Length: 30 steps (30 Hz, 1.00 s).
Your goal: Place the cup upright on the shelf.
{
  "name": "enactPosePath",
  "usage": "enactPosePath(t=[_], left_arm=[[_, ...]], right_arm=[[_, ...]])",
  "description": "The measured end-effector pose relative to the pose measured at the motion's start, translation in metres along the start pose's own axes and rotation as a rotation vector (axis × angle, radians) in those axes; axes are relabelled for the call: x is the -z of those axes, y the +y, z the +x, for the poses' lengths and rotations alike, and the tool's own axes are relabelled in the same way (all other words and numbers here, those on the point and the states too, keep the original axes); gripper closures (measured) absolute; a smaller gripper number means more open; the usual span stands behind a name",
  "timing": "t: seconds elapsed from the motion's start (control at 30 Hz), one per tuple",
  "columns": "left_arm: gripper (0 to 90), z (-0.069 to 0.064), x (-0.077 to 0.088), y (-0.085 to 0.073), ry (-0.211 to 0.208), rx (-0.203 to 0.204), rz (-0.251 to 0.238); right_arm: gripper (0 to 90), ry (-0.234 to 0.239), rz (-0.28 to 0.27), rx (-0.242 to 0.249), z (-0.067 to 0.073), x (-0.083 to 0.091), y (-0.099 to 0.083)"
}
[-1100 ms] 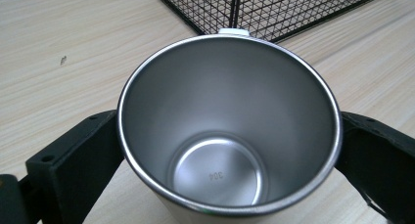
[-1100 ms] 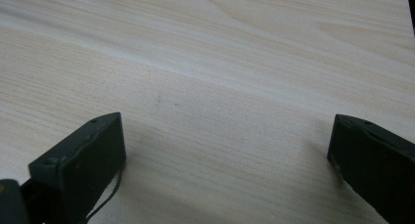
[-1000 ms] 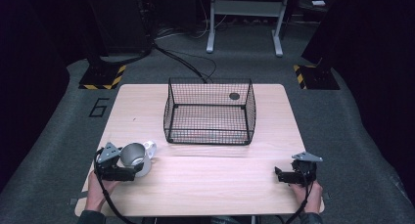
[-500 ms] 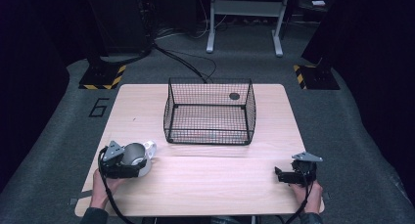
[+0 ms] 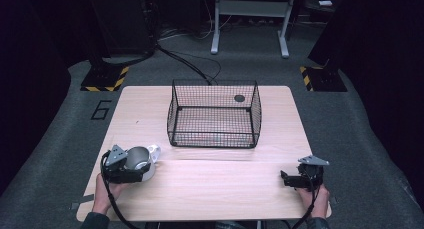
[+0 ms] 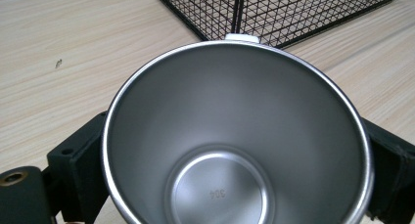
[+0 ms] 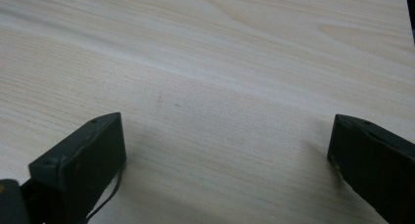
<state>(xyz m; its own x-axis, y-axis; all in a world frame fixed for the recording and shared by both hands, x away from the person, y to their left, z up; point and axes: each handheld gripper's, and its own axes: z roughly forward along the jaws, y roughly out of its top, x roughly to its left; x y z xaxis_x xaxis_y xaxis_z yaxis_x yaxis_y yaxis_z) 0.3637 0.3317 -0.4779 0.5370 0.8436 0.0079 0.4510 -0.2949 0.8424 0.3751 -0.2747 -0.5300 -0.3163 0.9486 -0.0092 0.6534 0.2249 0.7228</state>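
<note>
A steel mug [image 5: 138, 160] with a white outside and a white handle stands near the table's front left corner. My left gripper [image 5: 135, 172] is shut on it, one black jaw on each side of its wall. In the left gripper view I look down into the mug [image 6: 235, 136], and its shiny bottom is empty. A black wire basket [image 5: 215, 138] stands in the middle of the table, just beyond the mug; its near corner [image 6: 274, 9] shows past the handle. My right gripper [image 5: 286, 179] rests open at the front right, with bare wood between its jaws [image 7: 225, 150].
The light wooden table [image 5: 210, 189] has free room in front of the basket, between my two hands. A small dark disc [image 5: 239, 98] lies behind the basket. Around the table are grey floor, cables and stand legs.
My left gripper has edged slightly to the right with the mug. The right gripper has not moved.
</note>
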Motion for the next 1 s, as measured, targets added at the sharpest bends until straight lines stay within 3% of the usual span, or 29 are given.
enactPosePath(t=[0.13, 0.33, 0.77, 1.0], left_arm=[[6.6, -0.001, 0.001, 0.003, -0.011, -0.015, 0.018], [6.6, -0.009, 0.006, 0.008, -0.032, -0.020, 0.001], [6.6, -0.027, 0.017, 0.022, -0.076, -0.082, -0.018], [6.6, -0.032, 0.021, 0.026, -0.103, -0.086, -0.027]], right_arm=[[0.3, 0.000, 0.000, -0.005, 0.000, 0.000, 0.000], [0.3, 0.000, 0.001, -0.007, 0.000, 0.000, 0.000], [0.3, 0.001, 0.003, -0.009, 0.000, -0.001, 0.000], [0.3, 0.002, 0.004, -0.009, 0.000, 0.000, 0.000]])
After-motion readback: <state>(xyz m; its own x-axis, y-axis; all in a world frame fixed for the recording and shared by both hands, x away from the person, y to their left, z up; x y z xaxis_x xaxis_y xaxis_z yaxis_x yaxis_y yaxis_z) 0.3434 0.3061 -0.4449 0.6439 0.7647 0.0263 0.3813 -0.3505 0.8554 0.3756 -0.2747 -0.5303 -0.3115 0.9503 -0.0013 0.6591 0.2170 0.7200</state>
